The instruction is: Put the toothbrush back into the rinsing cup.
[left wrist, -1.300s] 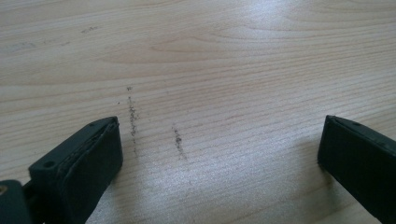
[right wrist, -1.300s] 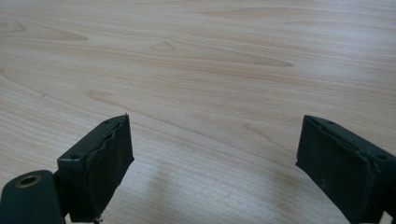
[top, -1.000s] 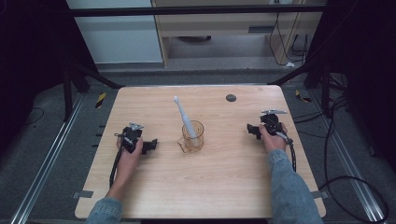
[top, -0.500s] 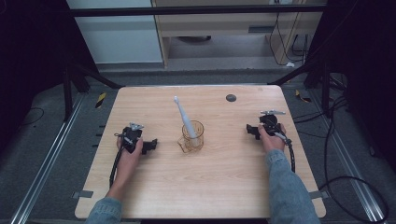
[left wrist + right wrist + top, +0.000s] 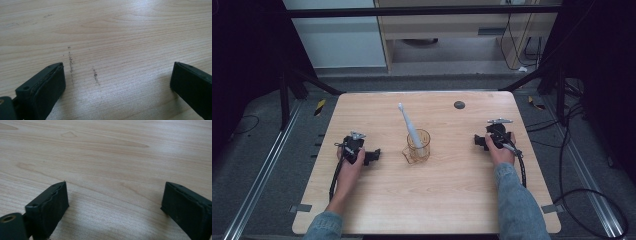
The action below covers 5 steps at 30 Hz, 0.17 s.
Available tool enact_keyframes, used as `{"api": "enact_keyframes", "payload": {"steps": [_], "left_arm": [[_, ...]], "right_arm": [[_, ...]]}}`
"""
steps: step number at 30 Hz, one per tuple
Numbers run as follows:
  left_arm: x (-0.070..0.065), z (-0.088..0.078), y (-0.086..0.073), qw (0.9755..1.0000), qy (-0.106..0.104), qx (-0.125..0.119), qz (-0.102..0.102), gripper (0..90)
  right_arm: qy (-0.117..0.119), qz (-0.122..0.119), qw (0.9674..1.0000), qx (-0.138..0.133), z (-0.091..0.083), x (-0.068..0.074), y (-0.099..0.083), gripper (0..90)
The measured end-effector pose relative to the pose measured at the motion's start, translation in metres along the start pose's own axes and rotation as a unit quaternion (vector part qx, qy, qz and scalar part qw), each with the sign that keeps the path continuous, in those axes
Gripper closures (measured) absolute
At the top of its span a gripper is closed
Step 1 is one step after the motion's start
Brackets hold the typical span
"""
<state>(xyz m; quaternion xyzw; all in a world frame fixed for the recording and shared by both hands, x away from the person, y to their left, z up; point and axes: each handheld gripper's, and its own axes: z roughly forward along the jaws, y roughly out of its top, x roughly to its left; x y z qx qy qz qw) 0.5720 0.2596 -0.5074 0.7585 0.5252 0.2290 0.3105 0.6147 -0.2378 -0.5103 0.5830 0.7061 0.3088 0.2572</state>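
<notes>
Toothbrush [image 5: 409, 126] standing tilted in the amber glass cup [image 5: 418, 146] at the middle of the table [image 5: 447, 200], head leaning up and away toward the far-left. Nothing shifted against the shots of a second and half a second back: cup, toothbrush and both hands in the same places. Left gripper [image 5: 373, 156] resting on the table well to the left of the cup, right gripper [image 5: 478, 141] resting well to its right, neither touching anything. Small dark disc [image 5: 459, 104] lying near the far edge.

From the left gripper view: jaws spread wide, bare wood with faint dark scuff marks [image 5: 70, 62] between them, nothing held.

From the right gripper view: jaws likewise wide apart over plain wood, empty.

Judged as a pause before any reach; work on cup and toothbrush not yet begun.
</notes>
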Motion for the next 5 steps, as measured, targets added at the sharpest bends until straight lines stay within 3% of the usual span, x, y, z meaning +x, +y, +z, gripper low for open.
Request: {"api": "enact_keyframes", "payload": {"steps": [2,5], "left_arm": [[0.0,0.0,0.0,1.0,0.0,0.0,0.0,0.0],[0.0001,-0.0001,0.0,1.0,0.0,0.0,0.001,0.0]], "right_arm": [[-0.013,0.018,0.9997,0.01,0.0006,0.0006,0.0002,0.2],[-0.026,0.03,0.9992,0.009,-0.0001,0.0001,-0.0009,0.2]]}}
